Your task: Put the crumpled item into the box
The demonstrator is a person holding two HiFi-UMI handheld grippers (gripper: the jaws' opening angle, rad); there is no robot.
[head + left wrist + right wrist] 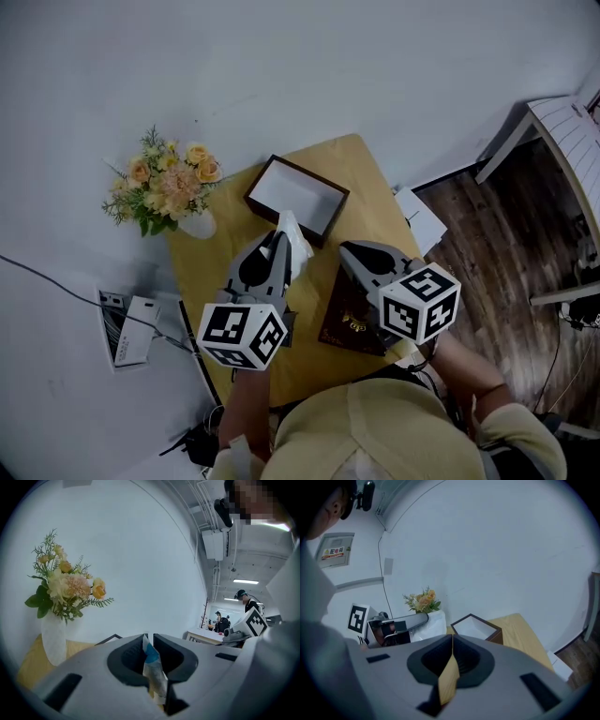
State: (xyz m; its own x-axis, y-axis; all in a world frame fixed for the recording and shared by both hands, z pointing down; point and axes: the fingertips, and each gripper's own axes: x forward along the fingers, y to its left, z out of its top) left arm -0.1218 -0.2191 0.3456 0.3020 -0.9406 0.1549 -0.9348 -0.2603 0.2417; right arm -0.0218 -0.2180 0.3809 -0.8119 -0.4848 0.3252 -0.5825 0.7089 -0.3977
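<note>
L claw point(150, 637): we see it clamped on crumpled item point(152, 665), white-blue.
R claw point(452, 637): jaws pressed together, nothing btwn.
Box point(311, 175): open, on table point(356, 173), just beyond item.

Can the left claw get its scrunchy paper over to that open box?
Probably yes. The left claw grips the crumpled item close by the near rim of the box. The box is open on top, and nothing seems to be in the way.
</note>
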